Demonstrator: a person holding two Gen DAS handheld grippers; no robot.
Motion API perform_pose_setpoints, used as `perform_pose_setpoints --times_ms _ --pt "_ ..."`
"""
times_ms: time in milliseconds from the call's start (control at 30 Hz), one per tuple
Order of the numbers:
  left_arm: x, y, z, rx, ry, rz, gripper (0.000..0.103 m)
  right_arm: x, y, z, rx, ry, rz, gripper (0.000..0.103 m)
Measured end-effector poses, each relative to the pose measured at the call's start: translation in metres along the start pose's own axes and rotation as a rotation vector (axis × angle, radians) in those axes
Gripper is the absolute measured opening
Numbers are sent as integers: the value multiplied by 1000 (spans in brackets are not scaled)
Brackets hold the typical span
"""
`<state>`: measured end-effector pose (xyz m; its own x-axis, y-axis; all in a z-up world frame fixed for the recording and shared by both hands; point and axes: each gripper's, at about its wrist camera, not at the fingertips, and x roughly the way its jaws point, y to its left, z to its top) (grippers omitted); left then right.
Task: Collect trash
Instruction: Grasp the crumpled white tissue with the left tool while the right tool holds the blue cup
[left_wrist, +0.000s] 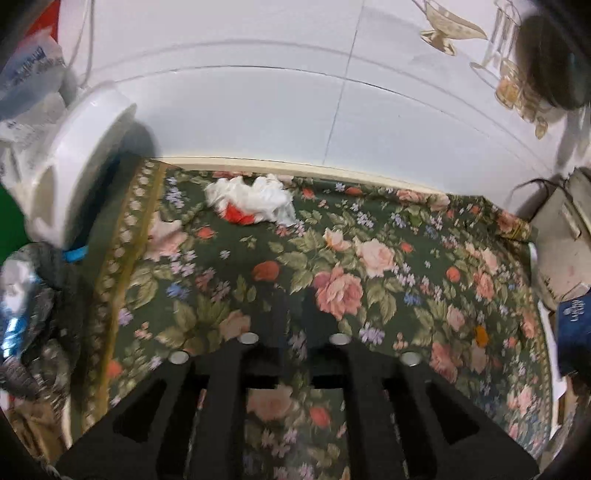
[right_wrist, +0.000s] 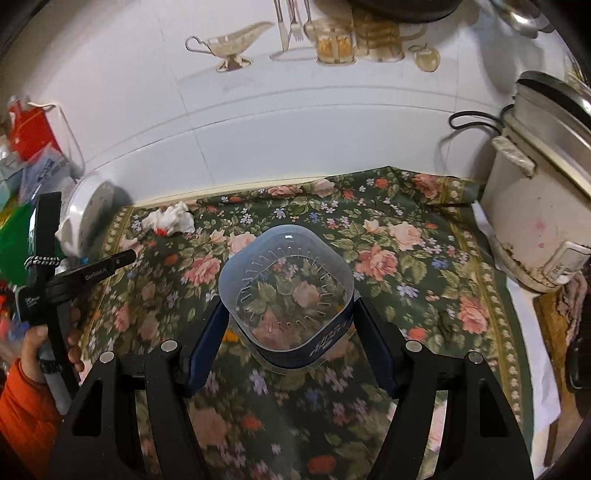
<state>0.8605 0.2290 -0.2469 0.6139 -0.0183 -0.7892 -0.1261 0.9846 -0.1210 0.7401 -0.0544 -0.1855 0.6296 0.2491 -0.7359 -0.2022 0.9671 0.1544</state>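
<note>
A crumpled white wrapper with a red patch (left_wrist: 251, 201) lies on the floral tablecloth near the back wall; it also shows in the right wrist view (right_wrist: 170, 220) at the back left. My left gripper (left_wrist: 293, 310) hovers above the cloth, short of the wrapper, its fingers close together with nothing between them. My right gripper (right_wrist: 288, 332) is shut on a clear plastic container with a blue band (right_wrist: 286, 291), held above the cloth with its open mouth facing the camera. The left gripper's body (right_wrist: 74, 275) shows at the left of the right wrist view.
A white round lid or tub (left_wrist: 74, 162) leans at the left edge by plastic bags. A worn white rice cooker (right_wrist: 535, 206) stands at the right. A small orange scrap (left_wrist: 480, 334) lies on the cloth. A white tiled wall runs behind.
</note>
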Motion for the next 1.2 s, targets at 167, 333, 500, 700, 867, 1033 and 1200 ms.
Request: perform_pose_setpoints --times_ms 167,333,500,700,867,1033,1200 --pt "-30 -6 1 27 -57 48 44 -18 -11 -3 -12 -17 -22 67" --pt "-37 -5 18 25 -132 95 92 -22 -18 1 9 -35 -28 67" --pt "-9 13 42 -30 -149 106 103 -8 -16 6 33 -30 -34 67" --pt "55 31 65 -55 -53 61 103 21 -8 7 62 15 -53 67" --pt "115 39 85 -70 10 55 103 41 -5 7 90 49 -109 67" --pt "167 39 95 -75 75 84 101 50 -9 9 136 71 -141 67" --pt "183 29 91 -36 100 80 70 54 -14 10 147 78 -175 67"
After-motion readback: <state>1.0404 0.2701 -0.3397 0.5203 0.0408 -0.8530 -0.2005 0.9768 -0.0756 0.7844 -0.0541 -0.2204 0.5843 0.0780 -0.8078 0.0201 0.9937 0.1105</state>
